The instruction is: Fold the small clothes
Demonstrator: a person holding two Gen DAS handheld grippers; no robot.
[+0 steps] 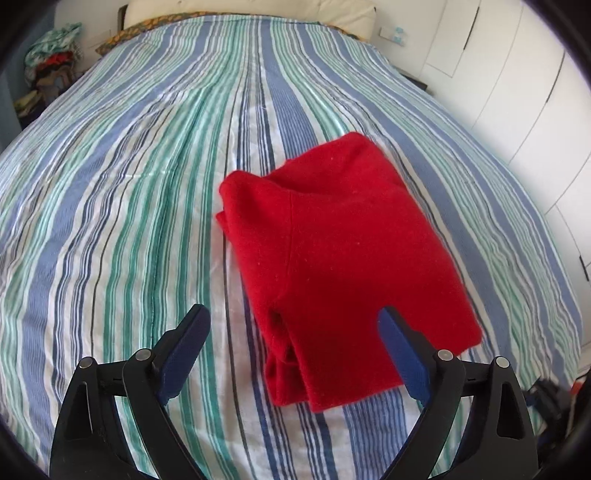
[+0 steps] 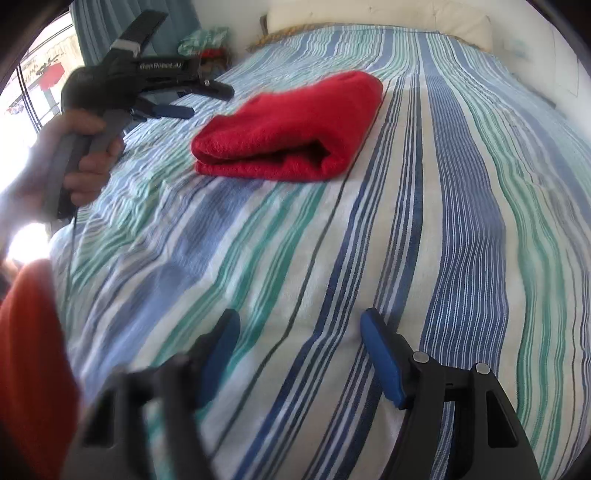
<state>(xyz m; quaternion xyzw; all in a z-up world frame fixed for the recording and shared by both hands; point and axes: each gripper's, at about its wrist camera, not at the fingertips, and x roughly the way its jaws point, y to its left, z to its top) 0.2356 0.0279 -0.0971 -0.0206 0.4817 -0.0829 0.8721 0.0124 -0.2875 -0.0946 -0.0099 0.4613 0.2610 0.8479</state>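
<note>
A small red fleece garment point(image 1: 343, 254) lies folded into a thick stack on the striped bedspread point(image 1: 140, 192). My left gripper point(image 1: 291, 314) is open above its near left corner, holding nothing. In the right wrist view the folded red garment point(image 2: 291, 125) lies further up the bed. My right gripper point(image 2: 299, 321) is open and empty over bare bedspread point(image 2: 424, 221), well short of the garment. The left gripper point(image 2: 207, 99) also shows there, held in a hand at the garment's left, with its jaws apart.
A pile of mixed clothes point(image 1: 55, 62) sits beyond the bed's far left corner. White wardrobe doors point(image 1: 524, 96) run along the right side. Pillows point(image 1: 243, 11) lie at the head of the bed. An orange-red sleeve point(image 2: 33, 369) fills the lower left of the right wrist view.
</note>
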